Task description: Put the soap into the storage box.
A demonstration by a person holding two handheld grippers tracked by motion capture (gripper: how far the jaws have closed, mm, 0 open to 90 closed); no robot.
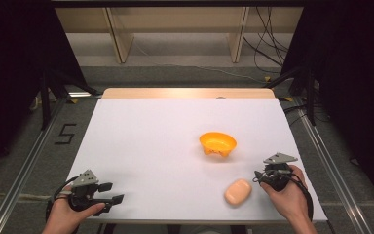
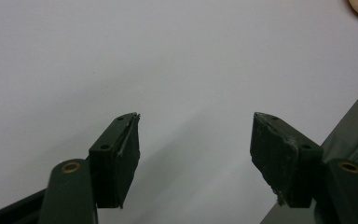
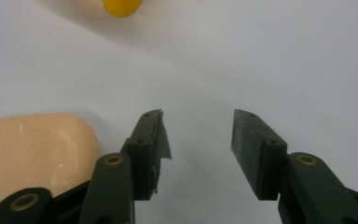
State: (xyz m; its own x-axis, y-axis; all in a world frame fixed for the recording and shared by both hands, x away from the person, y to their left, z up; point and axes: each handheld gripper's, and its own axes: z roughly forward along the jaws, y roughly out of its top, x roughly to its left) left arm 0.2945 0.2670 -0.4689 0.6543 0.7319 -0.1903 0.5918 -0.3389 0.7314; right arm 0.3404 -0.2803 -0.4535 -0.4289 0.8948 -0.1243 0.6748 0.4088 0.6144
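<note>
Right gripper, nearest my lens, stands spread and empty, its left jaw just beside the soap. On the table the soap lies at the front right, with the bowl behind it. I judge the soap light, stiff and slick; I would pinch its long flat sides at mid-length. Left gripper is likewise spread, holding nothing.

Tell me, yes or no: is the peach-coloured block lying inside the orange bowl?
No, in the high view the peach-coloured block lies on the white table, apart from the orange bowl and nearer the person.
</note>
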